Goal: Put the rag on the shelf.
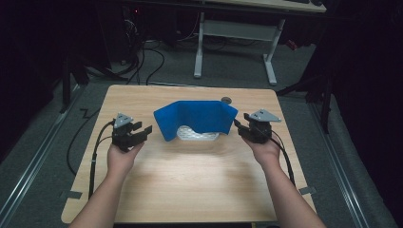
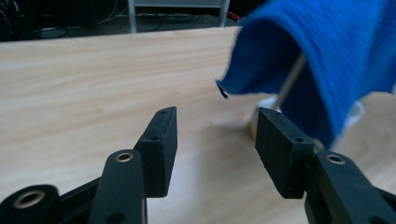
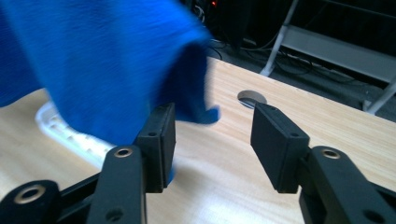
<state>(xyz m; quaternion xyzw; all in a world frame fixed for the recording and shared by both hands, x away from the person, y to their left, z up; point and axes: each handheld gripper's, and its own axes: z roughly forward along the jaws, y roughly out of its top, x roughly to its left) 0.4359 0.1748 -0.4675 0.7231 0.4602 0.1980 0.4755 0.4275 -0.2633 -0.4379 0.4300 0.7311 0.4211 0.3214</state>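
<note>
Looking down from the high view: one blue cloth (image 1: 196, 117) stands draped over a white rack (image 1: 197, 134) at mid-counter (image 1: 190, 185), hiding most of the rack; only its lower front edge shows. My left hand (image 1: 121, 156) holds the left gripper (image 1: 142, 129) just left of the cloth, jaws spread, empty. My right hand (image 1: 267, 149) holds the right gripper (image 1: 240, 127) at the cloth's right edge; its jaws are hard to make out from here. Both forearms enter from the bottom.

Left gripper view: jaws apart over bare wood. Cloth blurred at upper right, covering a pale upright rod (image 2: 290, 80).

Right gripper view: jaws spread, nothing pinched. Cloth corner hangs blurred behind the left jaw; touching or not, I cannot tell. One round hole (image 3: 251, 97) in the counter beyond.
</note>
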